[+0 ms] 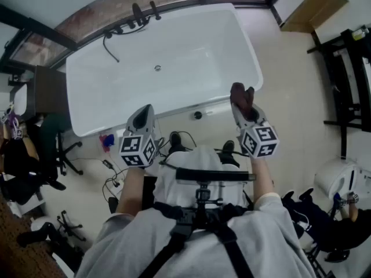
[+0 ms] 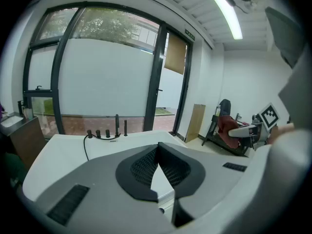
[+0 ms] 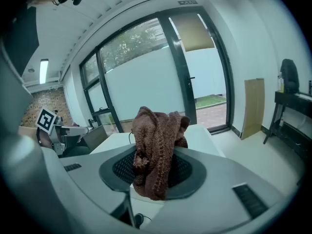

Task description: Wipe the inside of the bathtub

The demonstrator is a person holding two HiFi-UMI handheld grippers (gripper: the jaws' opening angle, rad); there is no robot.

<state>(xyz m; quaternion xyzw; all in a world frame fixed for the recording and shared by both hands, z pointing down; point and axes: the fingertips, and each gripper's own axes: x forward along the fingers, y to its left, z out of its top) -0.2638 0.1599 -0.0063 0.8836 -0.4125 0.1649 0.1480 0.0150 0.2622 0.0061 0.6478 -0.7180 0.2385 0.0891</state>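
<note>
Right now we are holding a brown knitted cloth [image 3: 155,150] clamped between the fingers of the right gripper [image 1: 243,99], which is hovering over the near right corner of the white bathtub [image 1: 185,51]. The left gripper [image 2: 158,147] is hanging above the tub's near edge, its fingers pressed together at the tips around nothing. Dark tap fittings [image 1: 138,15] are standing on the far rim.
</note>
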